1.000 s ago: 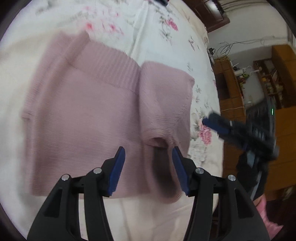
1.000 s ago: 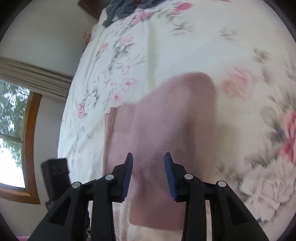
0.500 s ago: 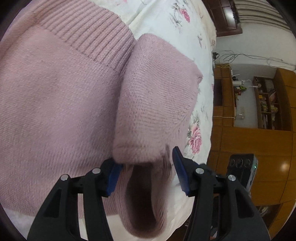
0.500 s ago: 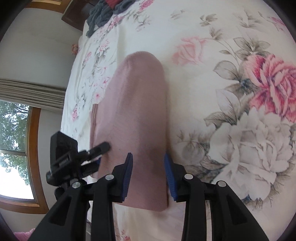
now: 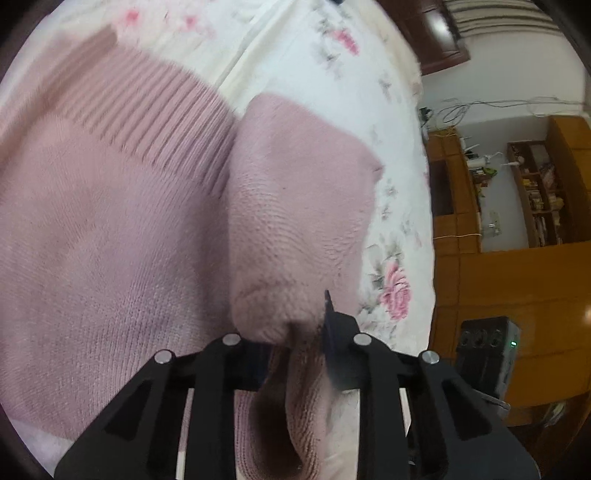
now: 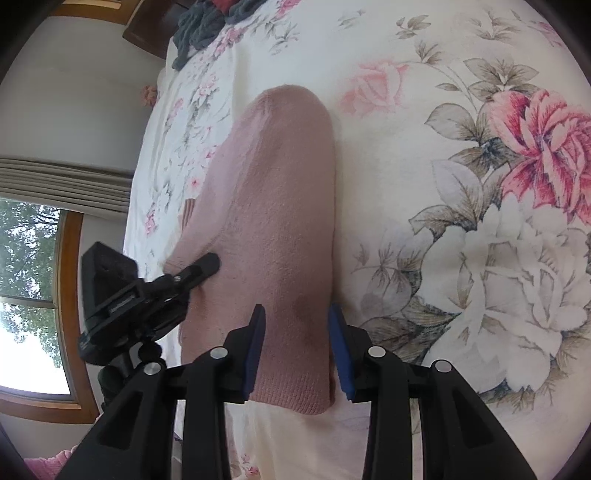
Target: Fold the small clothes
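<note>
While the pink sweater (image 5: 110,229) is spread flat on the flowered bedsheet (image 6: 461,229), its sleeve (image 5: 295,221) is already turned in over the body, so a side fold looks to be the step in hand. The left gripper (image 5: 295,332) is clamped on the sleeve's cuff end, knit bunched between the fingers. The right gripper (image 6: 297,343) is held apart, straddling the sleeve's lower edge with nothing pinched yet. Next, that edge probably needs to be nipped so both ends can be carried across evenly, otherwise the soft knit could sag or twist. No baskets or bins can be seen anywhere, only a dark clothes pile (image 6: 207,26) at the far end of the bed.
</note>
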Demonstrator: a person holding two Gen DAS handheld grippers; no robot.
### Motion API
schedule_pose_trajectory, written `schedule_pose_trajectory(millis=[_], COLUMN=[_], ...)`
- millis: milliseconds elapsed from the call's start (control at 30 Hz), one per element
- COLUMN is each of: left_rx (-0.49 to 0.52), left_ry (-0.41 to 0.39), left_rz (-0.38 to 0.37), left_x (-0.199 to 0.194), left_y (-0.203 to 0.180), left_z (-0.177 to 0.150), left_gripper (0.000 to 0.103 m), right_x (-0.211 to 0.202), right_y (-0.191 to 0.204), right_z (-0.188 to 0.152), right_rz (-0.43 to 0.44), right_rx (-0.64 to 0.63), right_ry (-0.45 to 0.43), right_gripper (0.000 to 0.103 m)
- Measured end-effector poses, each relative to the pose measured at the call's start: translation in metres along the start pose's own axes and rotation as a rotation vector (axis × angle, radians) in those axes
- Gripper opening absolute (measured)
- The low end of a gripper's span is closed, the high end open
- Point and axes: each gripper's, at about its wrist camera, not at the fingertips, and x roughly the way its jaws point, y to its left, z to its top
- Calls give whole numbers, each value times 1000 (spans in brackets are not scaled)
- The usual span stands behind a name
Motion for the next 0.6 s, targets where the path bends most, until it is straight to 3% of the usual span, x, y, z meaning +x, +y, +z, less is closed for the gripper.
schedule_pose_trajectory(millis=[267, 433, 600], left_rx=[64, 98, 59], left_ry=[-110, -157, -138], left_rz=[-21, 49, 79], left_x=[-85, -140, -157], left_y=[-1, 21, 65], left_z=[9, 22, 32], left_gripper=[20, 20, 20], right_x=[13, 33, 68], right_y=[28, 52, 78], right_z=[-5, -9, -17], right_rz=[36, 69, 97], right_rx=[-44, -83, -107], right_ry=[15, 45, 104], right_gripper=[36, 37, 40])
